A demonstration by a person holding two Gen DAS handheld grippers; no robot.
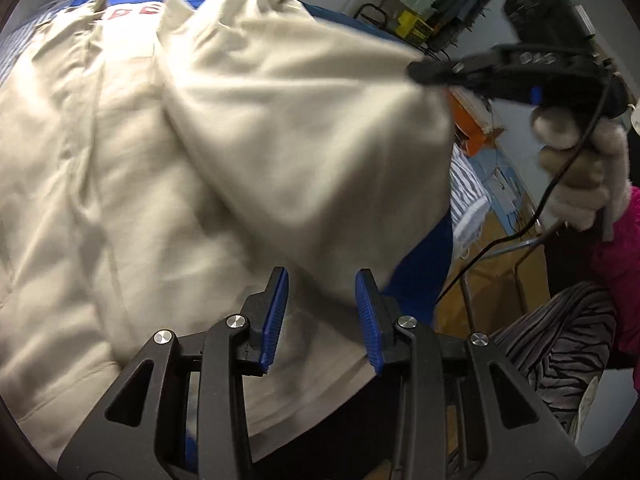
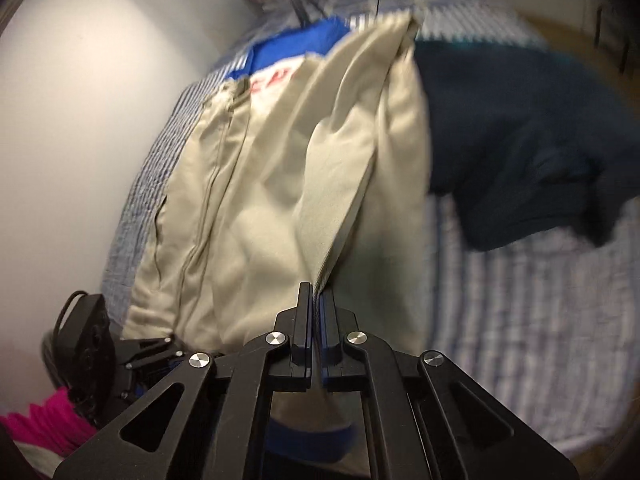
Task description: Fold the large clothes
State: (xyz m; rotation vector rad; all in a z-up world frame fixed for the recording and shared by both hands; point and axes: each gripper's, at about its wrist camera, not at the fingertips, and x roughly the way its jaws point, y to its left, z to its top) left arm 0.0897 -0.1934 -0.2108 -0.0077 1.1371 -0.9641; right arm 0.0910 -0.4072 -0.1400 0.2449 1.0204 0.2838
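Bed [image 2: 540, 320] with striped sheet carries everything; cream trousers [image 1: 100, 180] lie lengthwise across it, over a blue cloth with red letters [image 1: 132, 10] at their far end, 12 o'clock in both views. A dark navy garment [image 2: 520, 140] is heaped at 2 o'clock in my right view, apart from the trousers, not yet folded.

Progress, my judgement: early-to-mid first fold. One part of the trousers is lifted and doubling over the rest, still airborne, not laid flat; no finished crease shows. Left to do: lay it down, align edges, fold again, then the navy piece.

My right fingers [image 2: 316, 300] are pinched closed on the cream fabric edge, cloth running up from them toward 12. From my left view the same right gripper [image 1: 424, 70] sits at 2 o'clock, gloved hand [image 1: 580, 168] on its handle, holding the raised corner.

My left fingers [image 1: 322, 284] are partly apart, at 6 o'clock; cream cloth hangs just past the tips. Pads look clear of it, gripping nothing.
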